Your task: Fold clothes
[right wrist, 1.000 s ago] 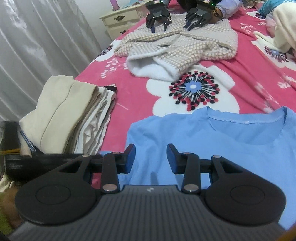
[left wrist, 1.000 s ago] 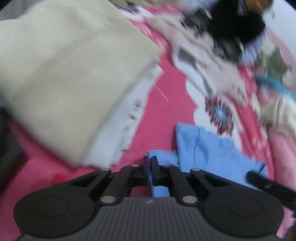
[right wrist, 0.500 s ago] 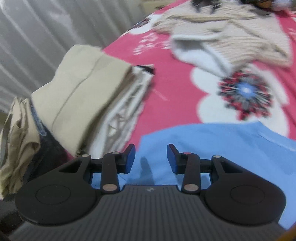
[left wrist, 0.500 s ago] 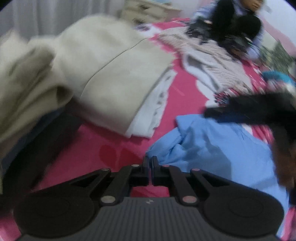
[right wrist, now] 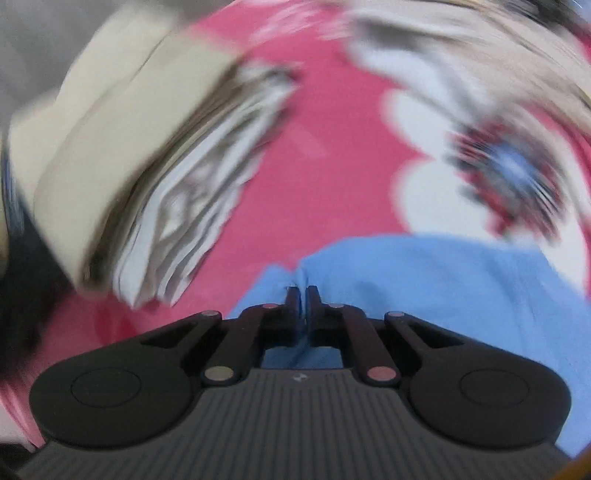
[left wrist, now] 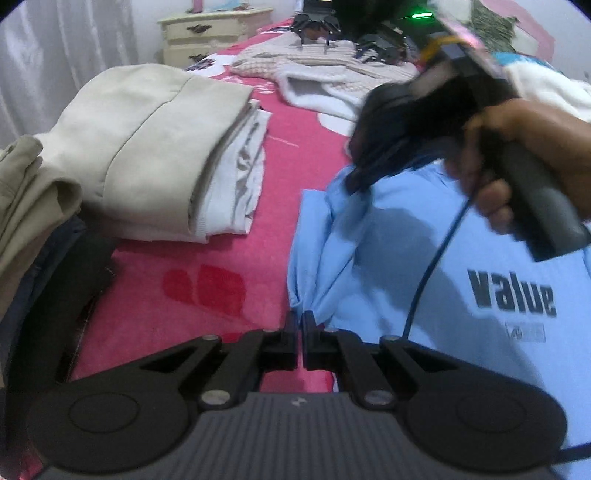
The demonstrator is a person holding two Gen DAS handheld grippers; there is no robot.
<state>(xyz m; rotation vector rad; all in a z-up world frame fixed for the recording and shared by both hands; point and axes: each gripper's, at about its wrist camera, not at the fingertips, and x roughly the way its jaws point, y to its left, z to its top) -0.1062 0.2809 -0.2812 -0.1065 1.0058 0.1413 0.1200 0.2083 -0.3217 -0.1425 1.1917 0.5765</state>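
Note:
A light blue T-shirt (left wrist: 424, 277) printed "value" lies on the pink flowered bedspread (left wrist: 177, 295). My left gripper (left wrist: 300, 321) is shut on a gathered fold at the shirt's left edge. In the left wrist view a hand (left wrist: 517, 133) holds my right gripper (left wrist: 354, 181) down on the shirt's far left edge. The blurred right wrist view shows that right gripper (right wrist: 302, 295) with its jaws closing tight on a pinch of the blue T-shirt (right wrist: 424, 280), pads pressing the fabric.
A stack of folded beige and white clothes (left wrist: 155, 147) sits left of the shirt. A beige knit sweater (left wrist: 332, 77) lies farther back with other black grippers (left wrist: 317, 27) on it. A cream nightstand (left wrist: 214, 33) stands behind. Dark fabric (left wrist: 55, 295) lies at the left.
My right gripper dropped toward the shirt's edge and shut on it. My left gripper, still shut on the blue fabric, swung and rolled, bringing the folded stack and the other hand into view.

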